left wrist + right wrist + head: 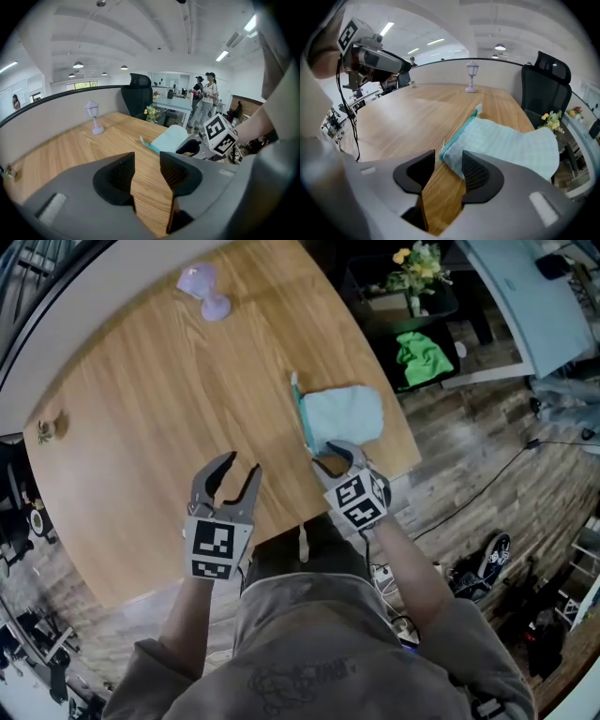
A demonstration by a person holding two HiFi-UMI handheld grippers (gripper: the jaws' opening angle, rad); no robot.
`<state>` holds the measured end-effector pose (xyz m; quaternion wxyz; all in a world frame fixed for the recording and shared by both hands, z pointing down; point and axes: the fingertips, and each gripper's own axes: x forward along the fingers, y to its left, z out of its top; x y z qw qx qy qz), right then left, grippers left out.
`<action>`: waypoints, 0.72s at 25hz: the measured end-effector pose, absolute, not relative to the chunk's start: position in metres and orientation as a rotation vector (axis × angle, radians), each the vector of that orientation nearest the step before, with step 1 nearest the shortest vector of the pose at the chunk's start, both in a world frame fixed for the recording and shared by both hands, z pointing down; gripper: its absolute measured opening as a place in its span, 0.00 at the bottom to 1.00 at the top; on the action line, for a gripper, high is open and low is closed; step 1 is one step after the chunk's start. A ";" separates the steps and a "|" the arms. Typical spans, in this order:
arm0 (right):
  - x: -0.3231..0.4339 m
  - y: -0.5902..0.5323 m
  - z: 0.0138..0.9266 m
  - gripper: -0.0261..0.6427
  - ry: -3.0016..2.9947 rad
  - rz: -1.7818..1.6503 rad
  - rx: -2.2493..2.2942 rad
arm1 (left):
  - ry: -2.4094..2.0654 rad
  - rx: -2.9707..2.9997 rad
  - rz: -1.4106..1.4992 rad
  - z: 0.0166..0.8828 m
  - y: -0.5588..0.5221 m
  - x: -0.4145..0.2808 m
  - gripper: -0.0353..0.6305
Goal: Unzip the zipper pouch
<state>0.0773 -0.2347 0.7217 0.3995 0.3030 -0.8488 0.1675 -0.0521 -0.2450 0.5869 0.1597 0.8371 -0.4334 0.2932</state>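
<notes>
Shows a tabletop of pale wood grain, smooth with a soft satin sheen. Sets against it a zipper pouch of mint cloth, matt and finely quilted in a small check, edged along one side in darker teal tape. Flanks it with the left gripper and right gripper in matt grey plastic, with black ribbed pads and flat black-and-white printed marker cubes. Adds a lilac lantern ornament, smooth and faintly glossy, and a floor of dark, weathered-looking wood planks.
</notes>
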 end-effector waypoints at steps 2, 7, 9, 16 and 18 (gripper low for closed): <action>0.076 -0.235 0.729 0.31 -2.132 0.430 0.759 | -1.236 2.381 0.847 0.592 -0.243 -0.055 0.30; 0.072 -0.233 0.735 0.17 -2.121 0.457 0.754 | -1.241 2.358 0.845 0.595 -0.238 -0.061 0.30; 0.070 -0.234 0.731 0.14 -2.134 0.473 0.755 | -1.246 2.360 0.848 0.594 -0.238 -0.061 0.30; 0.064 -0.241 0.677 0.12 -2.260 0.566 0.790 | -1.275 2.391 0.828 0.575 -0.241 -0.061 0.30; 0.064 -0.244 0.650 0.12 -2.318 0.579 0.809 | -1.291 2.411 0.813 0.563 -0.244 -0.061 0.30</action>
